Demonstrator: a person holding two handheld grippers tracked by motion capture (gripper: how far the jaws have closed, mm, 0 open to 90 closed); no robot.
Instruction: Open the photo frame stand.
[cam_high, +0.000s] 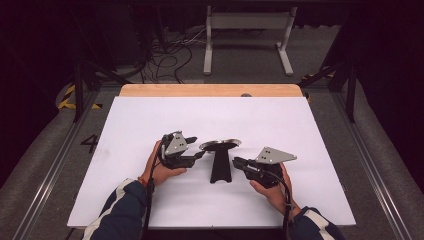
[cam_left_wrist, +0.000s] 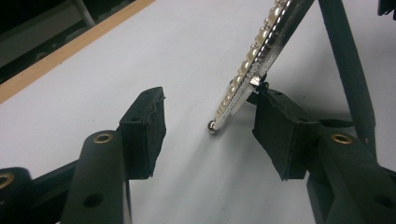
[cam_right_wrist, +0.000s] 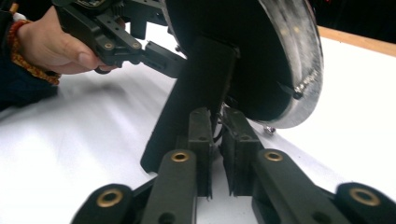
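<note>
A black stand (cam_high: 220, 167) in the middle of the white sheet carries a tilted round disc (cam_high: 220, 145) with a silver, pearl-beaded rim (cam_left_wrist: 252, 70). My left gripper (cam_high: 199, 150) reaches in from the left. It is open, and the lower edge of the rim lies between the jaws (cam_left_wrist: 210, 135), close to the right-hand pad. My right gripper (cam_high: 234, 162) comes in from the right at the stand's upright (cam_right_wrist: 196, 84), under the disc (cam_right_wrist: 289, 60). Its pads (cam_right_wrist: 217, 135) stand almost together. A thin dark strand shows in the slit between them.
The white sheet (cam_high: 150, 120) covers a wooden table (cam_high: 210, 90). A white metal frame (cam_high: 247, 35) and loose cables (cam_high: 165, 55) lie on the floor behind it. Metal rails (cam_high: 55, 165) run along both sides. The hand (cam_right_wrist: 51, 46) on the left gripper appears in the right gripper view.
</note>
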